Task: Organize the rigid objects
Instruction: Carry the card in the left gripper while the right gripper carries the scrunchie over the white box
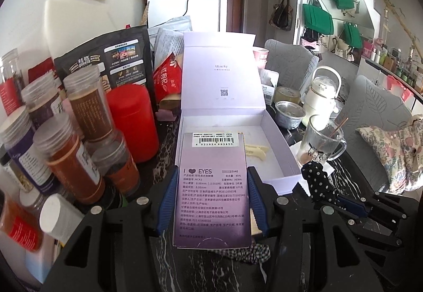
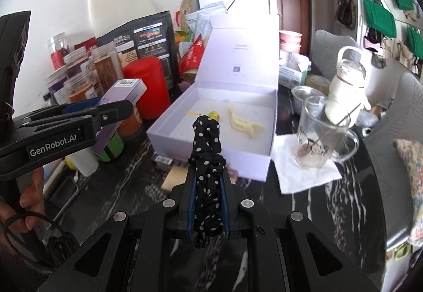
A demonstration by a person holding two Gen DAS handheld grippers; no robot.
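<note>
Left wrist view shows my left gripper clamped on the purple carton, long axis pointing ahead at the open white box; my right gripper, nearly closed, pinches the dotted scrunchie nearby.

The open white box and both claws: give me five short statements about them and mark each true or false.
1. The left claw grips a purple contact lens carton. True.
2. The right claw is empty. False: it is shut on a black polka-dot scrunchie.
3. The white box has its lid closed. False: the lid stands open at the back.
4. A pale yellow hair clip lies inside the white box. True.
5. The glass mug stands inside the white box. False: it stands beside the box on a white napkin.
</note>
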